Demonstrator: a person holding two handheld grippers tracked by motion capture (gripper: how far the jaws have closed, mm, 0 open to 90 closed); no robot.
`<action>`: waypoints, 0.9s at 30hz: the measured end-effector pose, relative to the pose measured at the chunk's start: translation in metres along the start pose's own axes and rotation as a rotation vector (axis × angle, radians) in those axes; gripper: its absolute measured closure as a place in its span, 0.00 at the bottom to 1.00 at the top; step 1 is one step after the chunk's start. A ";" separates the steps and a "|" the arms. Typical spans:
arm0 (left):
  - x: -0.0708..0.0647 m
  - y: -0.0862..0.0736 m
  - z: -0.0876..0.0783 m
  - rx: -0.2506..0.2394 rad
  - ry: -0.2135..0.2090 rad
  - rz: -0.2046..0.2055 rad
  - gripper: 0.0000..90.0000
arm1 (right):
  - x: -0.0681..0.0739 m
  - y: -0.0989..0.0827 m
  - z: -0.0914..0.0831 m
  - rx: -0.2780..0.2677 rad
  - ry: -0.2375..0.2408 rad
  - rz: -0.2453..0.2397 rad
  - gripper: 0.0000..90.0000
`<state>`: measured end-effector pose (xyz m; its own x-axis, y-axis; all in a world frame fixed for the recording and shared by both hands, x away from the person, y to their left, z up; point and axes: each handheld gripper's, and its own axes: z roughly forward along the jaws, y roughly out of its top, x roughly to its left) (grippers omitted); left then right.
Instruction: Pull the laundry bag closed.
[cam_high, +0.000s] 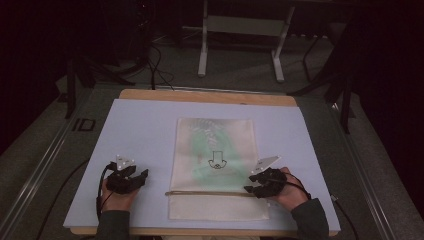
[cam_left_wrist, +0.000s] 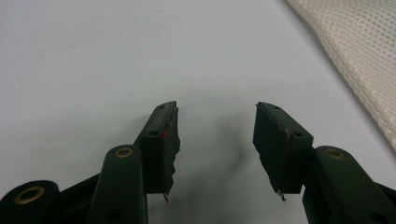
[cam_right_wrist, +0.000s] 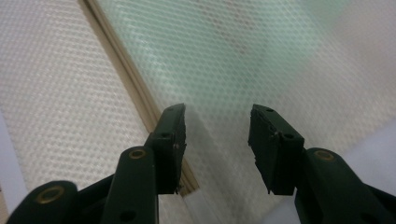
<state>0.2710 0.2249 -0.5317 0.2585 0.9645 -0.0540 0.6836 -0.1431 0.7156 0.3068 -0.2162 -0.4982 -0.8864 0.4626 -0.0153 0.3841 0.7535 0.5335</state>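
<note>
The right gripper (cam_high: 254, 186) hovers with jaws wide and empty over the white mesh zip bag (cam_high: 216, 150), just at its tan zipper strip (cam_high: 210, 193). The left gripper (cam_high: 141, 178), jaws also wide, rests on the pale blue mat (cam_high: 140, 125), just beside the bag.

We hold black two-jaw left gripper (cam_high: 142, 176) low, jaws wide apart; black two-jaw right gripper (cam_high: 249, 187) likewise gapes, nothing gripped.

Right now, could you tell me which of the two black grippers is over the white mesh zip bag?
The right gripper: its open jaws hover over the white mesh bag near the tan zip line. The left gripper sits over bare blue mat.
</note>
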 end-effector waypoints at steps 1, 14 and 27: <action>0.000 0.000 0.000 0.000 0.001 -0.002 0.55 | 0.002 0.004 0.001 0.009 0.004 -0.012 0.62; -0.001 0.001 0.001 0.000 0.005 0.009 0.55 | 0.015 0.022 0.012 -0.007 0.043 -0.077 0.59; -0.002 0.001 0.001 0.005 0.008 0.020 0.55 | 0.029 0.041 0.019 -0.009 0.098 -0.130 0.56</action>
<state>0.2719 0.2226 -0.5320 0.2664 0.9633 -0.0343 0.6822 -0.1632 0.7128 0.3022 -0.1632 -0.4933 -0.9497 0.3132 -0.0029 0.2621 0.7997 0.5402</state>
